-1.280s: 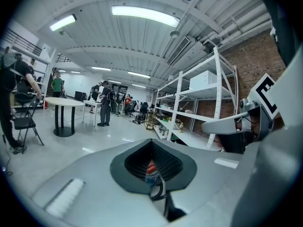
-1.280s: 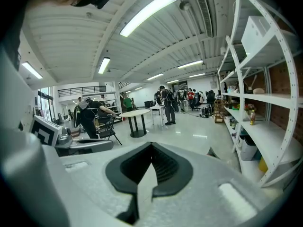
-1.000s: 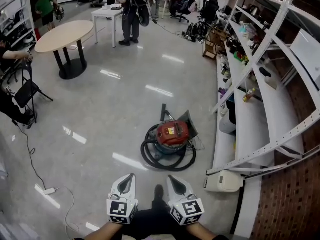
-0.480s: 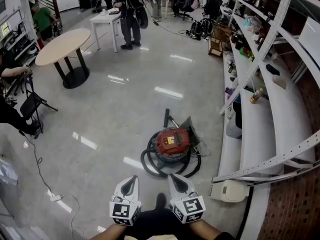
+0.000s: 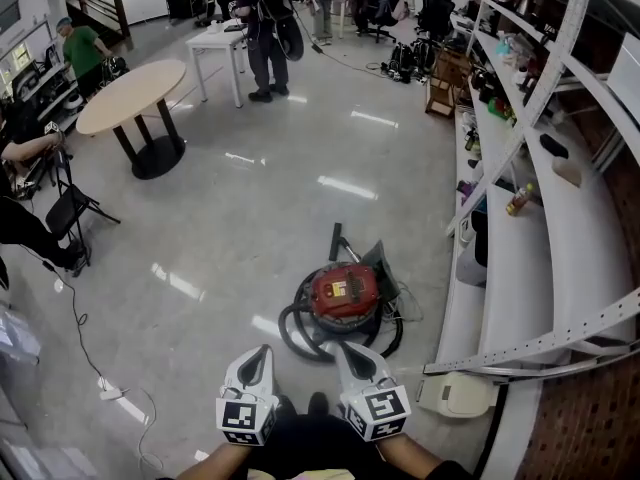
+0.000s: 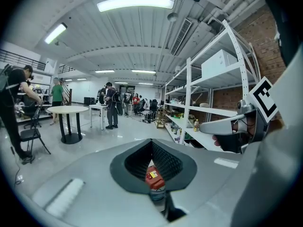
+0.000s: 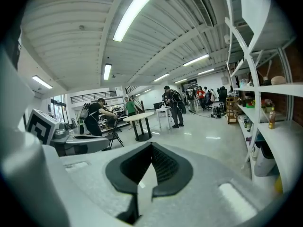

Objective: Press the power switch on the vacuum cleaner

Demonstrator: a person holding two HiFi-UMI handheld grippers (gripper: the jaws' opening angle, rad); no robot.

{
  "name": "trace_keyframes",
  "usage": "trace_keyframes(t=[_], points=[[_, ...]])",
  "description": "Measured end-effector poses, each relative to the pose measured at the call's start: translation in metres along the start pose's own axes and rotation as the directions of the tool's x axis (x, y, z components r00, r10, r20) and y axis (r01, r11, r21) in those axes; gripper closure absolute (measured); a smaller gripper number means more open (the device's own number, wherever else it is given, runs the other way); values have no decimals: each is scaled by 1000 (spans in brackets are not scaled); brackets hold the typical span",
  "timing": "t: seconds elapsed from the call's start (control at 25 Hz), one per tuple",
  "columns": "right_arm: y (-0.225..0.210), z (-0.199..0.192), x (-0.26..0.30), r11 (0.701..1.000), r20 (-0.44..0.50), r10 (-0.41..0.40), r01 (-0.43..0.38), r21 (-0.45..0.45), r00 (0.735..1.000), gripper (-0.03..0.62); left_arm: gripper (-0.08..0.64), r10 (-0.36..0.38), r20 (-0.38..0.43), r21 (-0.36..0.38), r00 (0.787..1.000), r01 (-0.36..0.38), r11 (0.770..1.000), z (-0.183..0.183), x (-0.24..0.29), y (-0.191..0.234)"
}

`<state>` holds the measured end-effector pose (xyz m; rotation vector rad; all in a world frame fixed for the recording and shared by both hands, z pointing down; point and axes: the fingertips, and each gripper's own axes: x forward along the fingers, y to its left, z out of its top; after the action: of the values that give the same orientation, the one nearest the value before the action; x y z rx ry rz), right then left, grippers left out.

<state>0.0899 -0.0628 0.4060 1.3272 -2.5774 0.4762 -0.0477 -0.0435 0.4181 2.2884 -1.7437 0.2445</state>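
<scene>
Head view: L gripper (image 5: 263, 351) and R gripper (image 5: 344, 351) are held side by side low in frame. Both have fingers clenched tip to tip w/ nothing in them. The red canister vacuum cleaner (image 5: 345, 291) sits on the glossy grey floor (image 5: 230, 218), near ahead of the R fingertips and ahead-right of the L ones, untouched by either. Its black hose (image 5: 297, 338) coils round the body, and the nearest loop lies just in front of both tips. The switch is too small to make out. A white shelving rack (image 5: 520, 258) runs along to the right of the R fingers. A round wooden table (image 5: 132, 93) is far ahead-left of the L fingers. A power strip (image 5: 108, 392) lies on the floor left of them.

Left gripper view: the L gripper (image 6: 151, 143) has its fingers shut. The tips meet and the dark pads bow apart behind them, leaving a hollow. Thru that hollow the vacuum cleaner (image 6: 154, 178) shows its red top w/ a yellow label, beyond the fingers and apart from them. The R gripper (image 6: 204, 126) is off to the right, and the round table is ahead-left.

Right gripper view: the R gripper (image 7: 151, 145) is closed the same way and empty. Only floor shows thru its hollow. The L gripper (image 7: 106, 143) is to the left, the table beyond the tips, the rack to the right.
</scene>
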Motion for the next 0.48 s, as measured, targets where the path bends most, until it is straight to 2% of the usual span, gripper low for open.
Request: trace_keyframes(t=[0.16,0.48], points=[[-10,1,4,1000,2,-16,16,3,1000,600,544,-3,-7,22,1000,3,1000,1,10,-2],[-49,1,46,997,-18,-77,77,20,997,600,545,-51,-6,49,999,51,997,6,73,6]])
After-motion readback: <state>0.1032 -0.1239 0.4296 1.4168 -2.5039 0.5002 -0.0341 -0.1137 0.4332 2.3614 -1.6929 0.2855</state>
